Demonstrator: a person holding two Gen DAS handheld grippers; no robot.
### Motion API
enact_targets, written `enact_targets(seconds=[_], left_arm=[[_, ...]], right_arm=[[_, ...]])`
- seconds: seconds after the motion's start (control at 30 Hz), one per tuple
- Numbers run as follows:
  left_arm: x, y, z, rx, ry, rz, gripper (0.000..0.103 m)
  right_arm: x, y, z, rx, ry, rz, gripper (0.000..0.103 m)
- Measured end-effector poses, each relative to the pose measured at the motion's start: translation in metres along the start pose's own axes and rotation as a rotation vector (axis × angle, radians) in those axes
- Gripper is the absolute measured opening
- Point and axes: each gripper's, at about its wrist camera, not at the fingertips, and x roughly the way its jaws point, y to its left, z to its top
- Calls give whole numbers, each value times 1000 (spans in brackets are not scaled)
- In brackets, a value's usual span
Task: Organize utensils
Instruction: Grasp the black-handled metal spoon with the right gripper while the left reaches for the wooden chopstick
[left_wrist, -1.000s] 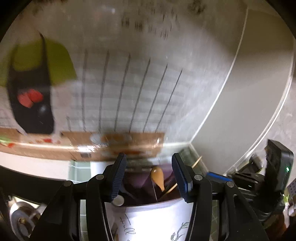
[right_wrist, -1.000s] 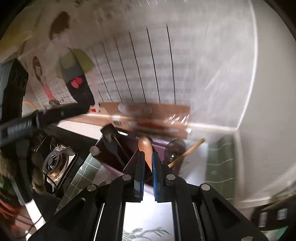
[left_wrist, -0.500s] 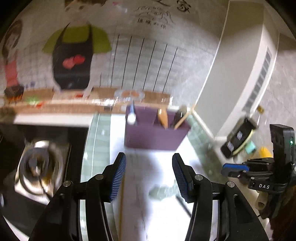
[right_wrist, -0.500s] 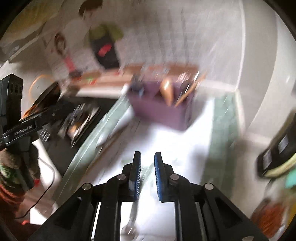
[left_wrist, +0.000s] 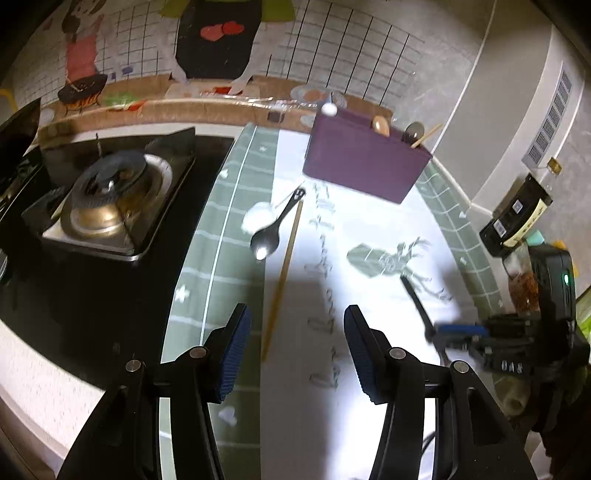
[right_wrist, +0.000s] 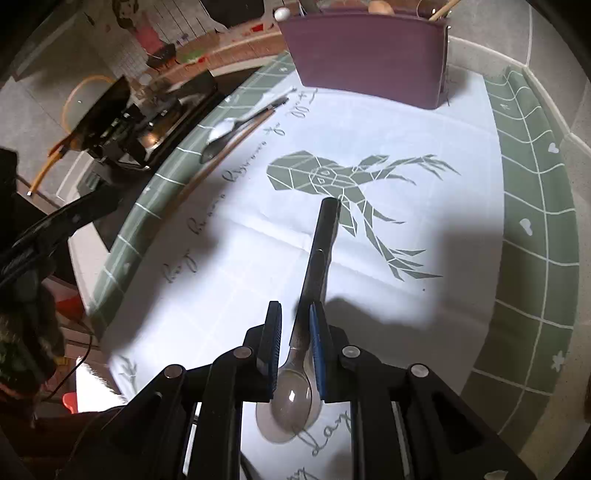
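While both grippers have dropped from the purple rectangular utensil holder (right_wrist: 369, 51) at the tablecloth's (right_wrist: 461, 184) far edge, right gripper (right_wrist: 295, 345), jaws just opening narrowly, straddles a black-handled metal spoon (right_wrist: 317, 258) mid-cloth; left gripper (left_wrist: 295, 347), wide and empty, nears a wooden chopstick (left_wrist: 282, 277). Next pickups pending.

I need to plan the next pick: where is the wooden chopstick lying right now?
In the left wrist view, the wooden chopstick lies on the cloth's left side beside the black spoon, ahead of the left gripper.

three spoons (left_wrist: 266, 236) on the cloth, one chopstick (left_wrist: 282, 277), one purple holder (left_wrist: 364, 162), perhaps four utensils inside
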Motion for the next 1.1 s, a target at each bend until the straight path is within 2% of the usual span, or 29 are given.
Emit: enact_targets(seconds=[0.17, 0.5, 0.6, 0.7, 0.83, 1.1], left_arm=[[0, 0, -9, 5, 18, 9, 53], [14, -1, -1, 25, 42, 14, 53], [19, -3, 6, 34, 39, 4, 53], [24, -4, 13, 45, 43, -10, 53], [32, -3, 22, 64, 51, -30, 53], [63, 15, 57, 64, 75, -64, 51]], right_arm=[[7, 7, 8, -26, -16, -109, 19], [19, 15, 29, -63, -11, -181, 20], [22, 19, 33, -94, -15, -210, 14], [19, 17, 36, -101, -26, -214, 12], [0, 5, 45, -57, -78, -200, 12], [-54, -16, 69, 45, -254, -156, 11]])
